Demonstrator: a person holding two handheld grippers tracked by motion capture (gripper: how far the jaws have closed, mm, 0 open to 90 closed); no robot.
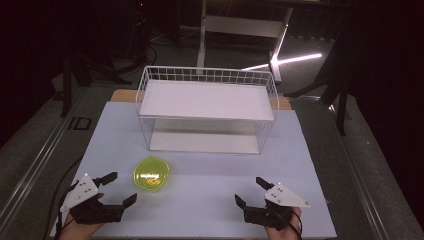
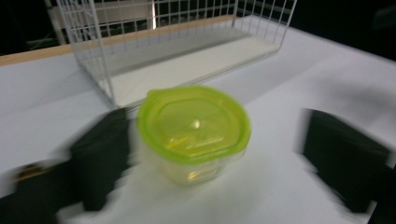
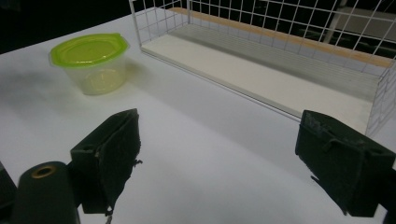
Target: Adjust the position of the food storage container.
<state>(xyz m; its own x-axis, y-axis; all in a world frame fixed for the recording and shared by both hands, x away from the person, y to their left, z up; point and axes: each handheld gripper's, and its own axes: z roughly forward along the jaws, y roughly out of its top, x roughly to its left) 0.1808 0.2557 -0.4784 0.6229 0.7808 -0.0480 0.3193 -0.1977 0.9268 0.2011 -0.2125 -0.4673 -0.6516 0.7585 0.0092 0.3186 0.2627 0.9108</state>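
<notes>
Container point(image 1: 150, 174) with its green lid is sitting on the white counter point(image 1: 210, 200), just ahead of the left tool point(image 1: 119, 189), whose jaws are gaping around nothing; the right tool point(image 1: 250, 191) is likewise wide open, empty. Farther back, a wire rack point(image 1: 207, 107) is standing.

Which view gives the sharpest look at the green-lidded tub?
The right gripper view: the tub is sharp there, clear wall and green lid both visible. The left gripper view has it closer but blurred; the high view shows just its lid from above.
</notes>
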